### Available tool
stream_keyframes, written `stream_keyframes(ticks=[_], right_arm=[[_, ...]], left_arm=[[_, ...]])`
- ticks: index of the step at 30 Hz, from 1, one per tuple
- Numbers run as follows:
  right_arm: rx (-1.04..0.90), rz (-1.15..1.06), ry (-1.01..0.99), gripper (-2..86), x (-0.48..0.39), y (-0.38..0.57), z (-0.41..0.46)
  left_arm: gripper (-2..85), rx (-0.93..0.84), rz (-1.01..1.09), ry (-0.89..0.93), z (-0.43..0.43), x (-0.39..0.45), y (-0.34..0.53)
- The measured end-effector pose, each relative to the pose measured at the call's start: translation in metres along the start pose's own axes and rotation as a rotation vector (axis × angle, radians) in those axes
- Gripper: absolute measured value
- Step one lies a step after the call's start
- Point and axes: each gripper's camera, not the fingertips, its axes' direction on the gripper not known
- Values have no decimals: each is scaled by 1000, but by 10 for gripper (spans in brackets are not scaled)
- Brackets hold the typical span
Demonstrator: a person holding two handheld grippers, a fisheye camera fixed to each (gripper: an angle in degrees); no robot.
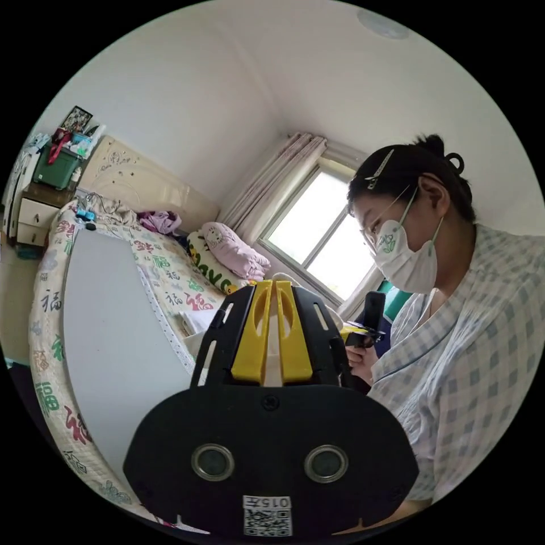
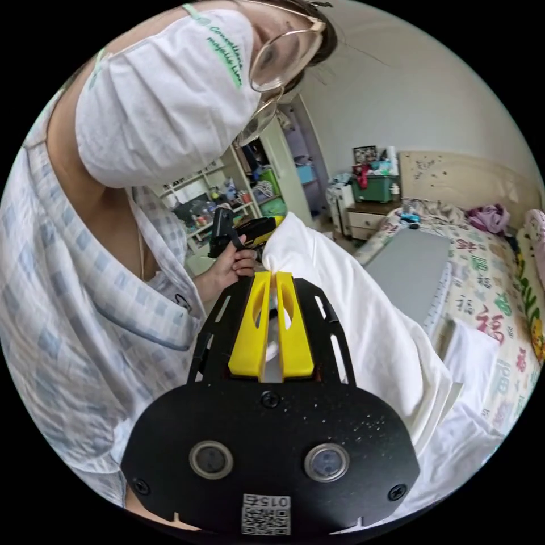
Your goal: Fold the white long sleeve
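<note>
The white long sleeve (image 2: 363,335) hangs in the air between both grippers and drapes down toward the bed. My right gripper (image 2: 275,275) is shut on a bunched upper edge of it. A hand holds my left gripper (image 2: 250,230) just beyond, at the cloth's top corner. In the left gripper view, my left gripper (image 1: 274,282) has its yellow jaws nearly together, with a strip of the white long sleeve (image 1: 273,352) pinched between them. The right gripper (image 1: 360,335) shows behind it in the person's other hand.
A person in a checked shirt (image 1: 471,369) stands close to both cameras. A grey board (image 2: 414,267) lies on the patterned bed (image 2: 499,318), with more white cloth (image 2: 471,352) beside it. Pillows (image 1: 238,252) and a window (image 1: 318,233) are at the far end, a nightstand (image 2: 363,218) by the headboard.
</note>
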Motion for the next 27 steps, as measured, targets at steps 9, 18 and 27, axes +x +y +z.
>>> stream_keyframes(ticks=[9,18,27], right_arm=[[-311,437,212,5,22,42,143],[-260,508,409,6,56,8,213],[-451,590,616,17,167,18,317]], left_arm=[[-6,-292,-122,-5,-69,-60,28],[-1,-353,-196,-44,-105,-114,32],[75,-482,-327,-194,-120,-177,41]])
